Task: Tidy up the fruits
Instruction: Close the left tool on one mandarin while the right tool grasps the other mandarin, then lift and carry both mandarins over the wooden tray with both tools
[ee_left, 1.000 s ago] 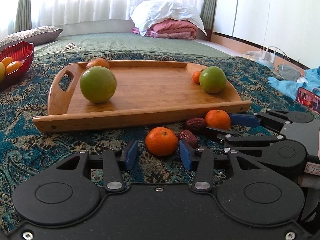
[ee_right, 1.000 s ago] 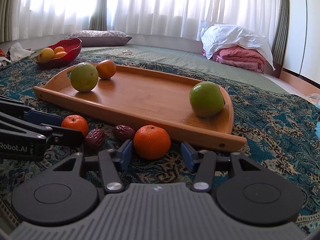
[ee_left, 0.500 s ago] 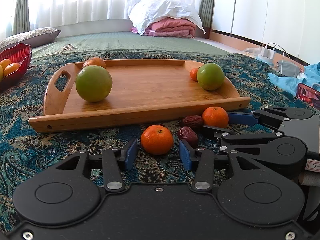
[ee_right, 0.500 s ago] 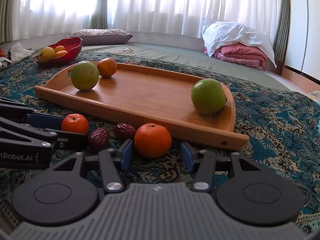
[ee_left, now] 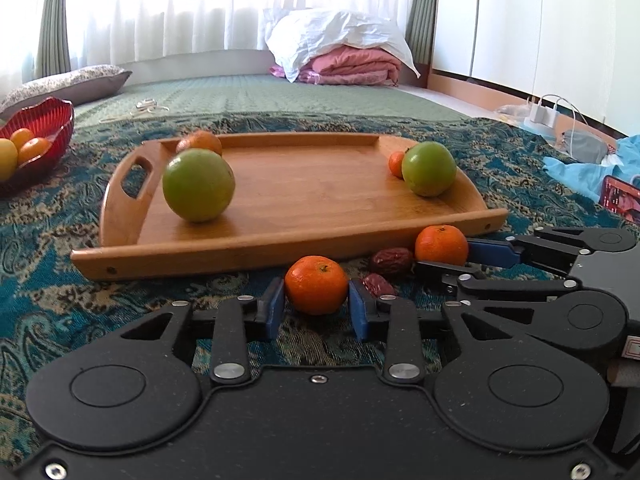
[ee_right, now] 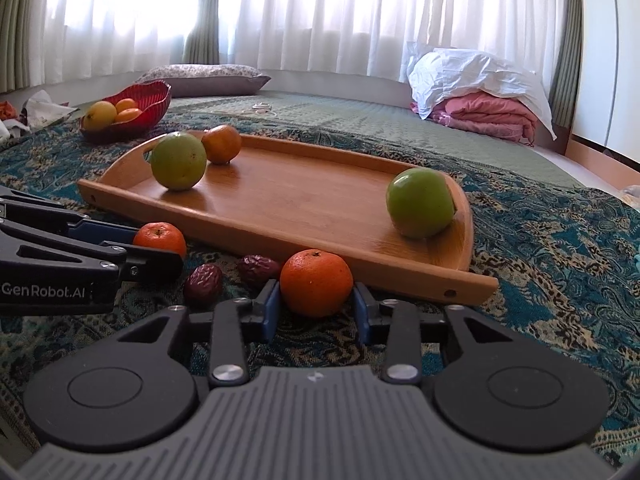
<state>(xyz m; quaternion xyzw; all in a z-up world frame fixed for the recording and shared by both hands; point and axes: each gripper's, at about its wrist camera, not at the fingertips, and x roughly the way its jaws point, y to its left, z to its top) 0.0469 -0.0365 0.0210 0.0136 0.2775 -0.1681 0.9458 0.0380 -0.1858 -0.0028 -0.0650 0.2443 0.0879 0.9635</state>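
A wooden tray (ee_left: 304,200) lies on the patterned cloth with two green apples (ee_left: 198,185) (ee_left: 429,168) and two oranges on it. In front of the tray lie two tangerines and two red dates (ee_left: 391,261). My left gripper (ee_left: 316,308) has closed on one tangerine (ee_left: 316,285), its blue pads touching both sides. My right gripper (ee_right: 316,304) has closed on the other tangerine (ee_right: 316,282), which also shows in the left wrist view (ee_left: 440,245). Both tangerines still rest on the cloth. The tray (ee_right: 288,204) also shows in the right wrist view.
A red bowl (ee_right: 132,110) of fruit stands at the far left on the cloth. A pillow and folded bedding (ee_left: 344,52) lie at the back. Cables, a charger (ee_left: 540,114) and blue cloth lie at the right.
Both grippers have narrowed from open to closed around their tangerines. The cameras have risen and drawn back slightly.
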